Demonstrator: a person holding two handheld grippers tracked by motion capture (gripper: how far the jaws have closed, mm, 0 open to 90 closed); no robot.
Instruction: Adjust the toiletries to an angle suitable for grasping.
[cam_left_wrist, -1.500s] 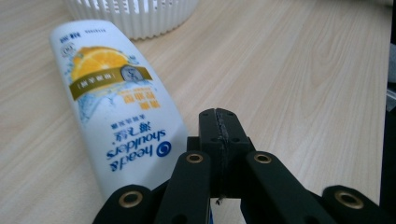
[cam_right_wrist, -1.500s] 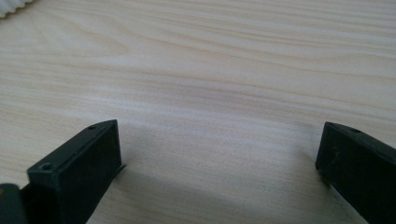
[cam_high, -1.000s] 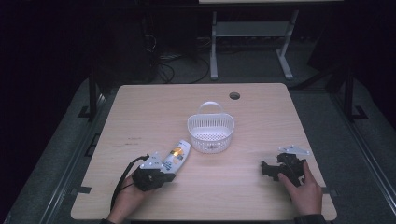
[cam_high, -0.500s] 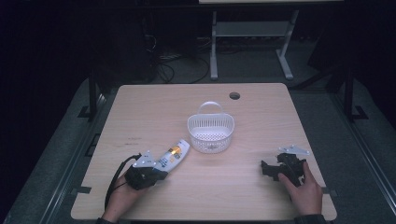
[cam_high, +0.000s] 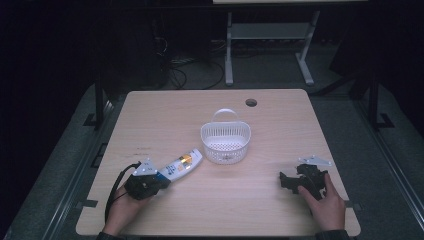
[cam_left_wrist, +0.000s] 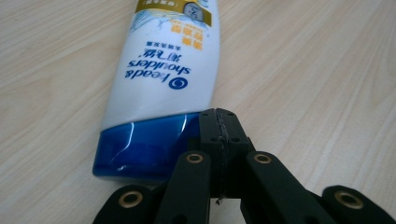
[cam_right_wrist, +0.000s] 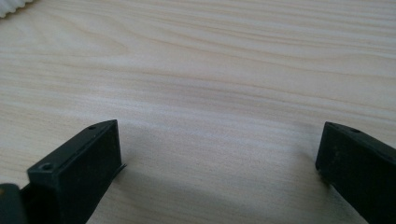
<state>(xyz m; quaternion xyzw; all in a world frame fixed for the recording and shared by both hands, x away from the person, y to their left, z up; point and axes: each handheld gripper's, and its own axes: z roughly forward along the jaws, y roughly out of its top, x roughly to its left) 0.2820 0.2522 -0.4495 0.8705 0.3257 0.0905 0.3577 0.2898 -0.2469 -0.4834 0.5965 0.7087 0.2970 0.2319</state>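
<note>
A white shampoo bottle with a blue cap lies flat on the wooden table, left of centre. In the left gripper view the bottle points away, its blue cap nearest me. My left gripper sits at that cap end, and its jaws are pressed together with nothing between them. Whether the tips touch the cap I cannot tell. My right gripper rests on the table at the right, held by a hand. It stands open over bare wood.
A white perforated basket with a handle stands in the middle of the table, just right of the bottle's far end; its rim shows in the right gripper view. A cable hole lies near the far edge. Dark floor surrounds the table.
My left gripper has slid to the left along the table, so more of the bottle's cap end shows. The bottle and the right gripper have kept their places.
</note>
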